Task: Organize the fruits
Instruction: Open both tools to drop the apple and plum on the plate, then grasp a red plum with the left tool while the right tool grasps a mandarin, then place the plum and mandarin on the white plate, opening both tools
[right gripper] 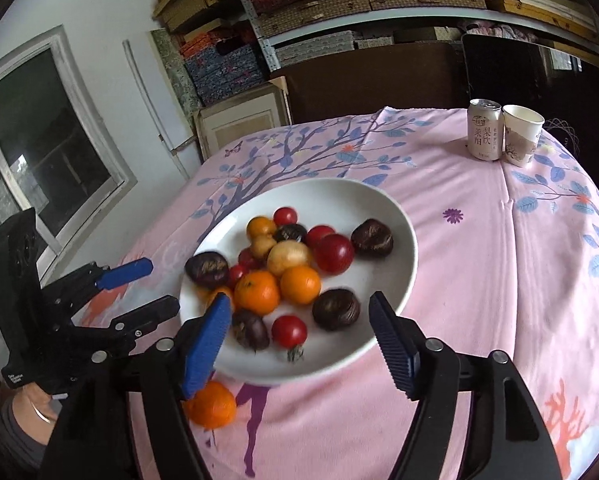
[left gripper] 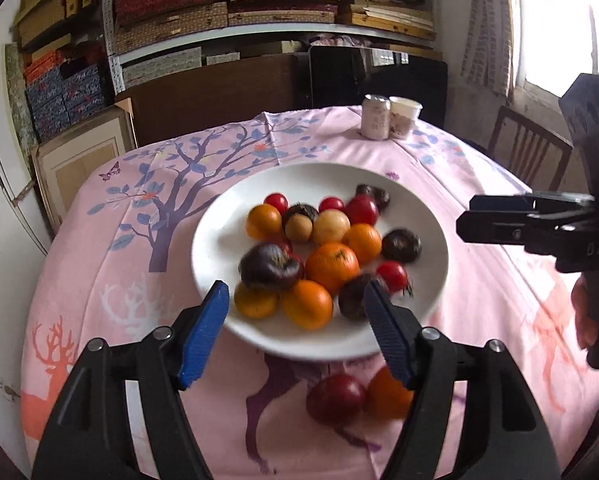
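Surface (left gripper: pixel 479 312) under a pink printed cloth carries a white plate (left gripper: pixel 219 240) heaped with oranges, red tomatoes and dark chestnuts. Left gripper (left gripper: pixel 299 312) and right gripper (right gripper: pixel 301 320) both hover with fingers apart, holding nothing. Only the left view shows a red tomato (left gripper: pixel 335 398) beside the loose orange (right gripper: pixel 213 406) off the plate; both are blurred and partly hidden.

Drink can (right gripper: pixel 484 129) touching paper cup (right gripper: pixel 521 134) on pink tablecloth (right gripper: pixel 479 240); stacked boxes (right gripper: pixel 223 68) behind.
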Available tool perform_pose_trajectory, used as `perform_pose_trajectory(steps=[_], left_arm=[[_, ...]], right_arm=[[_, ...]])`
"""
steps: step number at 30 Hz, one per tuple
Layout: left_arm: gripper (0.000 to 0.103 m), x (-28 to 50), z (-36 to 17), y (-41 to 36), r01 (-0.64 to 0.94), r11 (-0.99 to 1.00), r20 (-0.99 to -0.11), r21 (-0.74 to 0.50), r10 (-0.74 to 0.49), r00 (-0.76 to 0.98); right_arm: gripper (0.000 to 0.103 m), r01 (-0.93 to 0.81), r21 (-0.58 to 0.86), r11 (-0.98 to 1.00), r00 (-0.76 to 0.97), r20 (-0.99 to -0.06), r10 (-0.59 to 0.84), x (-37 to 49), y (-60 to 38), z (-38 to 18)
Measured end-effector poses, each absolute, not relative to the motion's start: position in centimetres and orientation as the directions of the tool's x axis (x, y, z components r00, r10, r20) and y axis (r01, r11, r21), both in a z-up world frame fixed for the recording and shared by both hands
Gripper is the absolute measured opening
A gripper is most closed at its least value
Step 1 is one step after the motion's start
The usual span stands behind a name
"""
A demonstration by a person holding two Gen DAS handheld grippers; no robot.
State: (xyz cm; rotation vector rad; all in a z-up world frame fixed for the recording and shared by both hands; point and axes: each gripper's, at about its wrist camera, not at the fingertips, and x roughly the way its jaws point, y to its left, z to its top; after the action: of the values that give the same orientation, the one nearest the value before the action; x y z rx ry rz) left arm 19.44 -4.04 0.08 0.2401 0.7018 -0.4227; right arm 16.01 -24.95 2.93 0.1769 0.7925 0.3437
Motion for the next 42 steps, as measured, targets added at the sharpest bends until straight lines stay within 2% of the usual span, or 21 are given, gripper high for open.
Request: perform_pose_trajectory(steps=[4,8,11,12,14,21,27,28,29,42], left_arm=[[0.068,16.0,-2.4,-2.2,0.475,0.875,-0.706,0.093,-0.279,0.651],[0.068,15.6,-3.8,0.3,0.426,0.904,-0.729,0.038,-0.266,0.631],[0.068,15.5,-4.2,1.7,0.398,0.917,-0.738,0.004,-0.266,0.62],[0.068,15.4,-4.4,1.9,0.394,0.919,-0.738,0.01,-0.259,0.623],[0.068,15.4,-4.5,2.0,0.388,0.921,-0.741,0.018,-0.248,0.624],[0.068,15.1,-4.2,-1.6,0.454,0.889,-0.739,0.057,-0.268,0.618],[0.067,17.1,-5.6,-5.5,0.459,0.883,-0.767,0.099,-0.226,0.601],[0.042,17.5,-6.0,-5.8,0.456,0.885,-0.778,0.097,-0.218,0.589],[0.04,17.8,-6.4,-5.9,0.459,0.885,-0.796,0.078,-0.222,0.564],[0.04,15.7,-5.0,-4.5,0.431,0.901,-0.768,0.056,-0.237,0.595]], right_arm=[[0.078,-0.347,0.206,0.915,0.615,-0.686,0.388,11.5,-21.6,0.9],[0.078,-0.428,0.11,0.897,0.589,-0.719,0.369,10.1,-17.2,-1.0],[0.077,-0.436,0.105,0.894,0.555,-0.751,0.358,10.9,-15.1,-2.3],[0.073,-0.424,0.098,0.9,0.554,-0.759,0.344,11.3,-14.8,-2.8],[0.046,-0.412,0.167,0.896,0.514,-0.769,0.38,12.0,-15.1,-3.5],[0.047,-0.334,0.223,0.916,0.591,-0.707,0.388,9.0,-20.2,-0.8],[0.047,-0.235,0.27,0.934,0.612,-0.705,0.358,7.6,-25.4,-0.6],[0.047,-0.226,0.272,0.936,0.615,-0.705,0.353,7.4,-25.9,-0.7],[0.047,-0.22,0.274,0.936,0.614,-0.707,0.351,7.5,-26.1,-0.8],[0.047,-0.255,0.304,0.918,0.608,-0.688,0.396,8.1,-25.8,-0.9]])
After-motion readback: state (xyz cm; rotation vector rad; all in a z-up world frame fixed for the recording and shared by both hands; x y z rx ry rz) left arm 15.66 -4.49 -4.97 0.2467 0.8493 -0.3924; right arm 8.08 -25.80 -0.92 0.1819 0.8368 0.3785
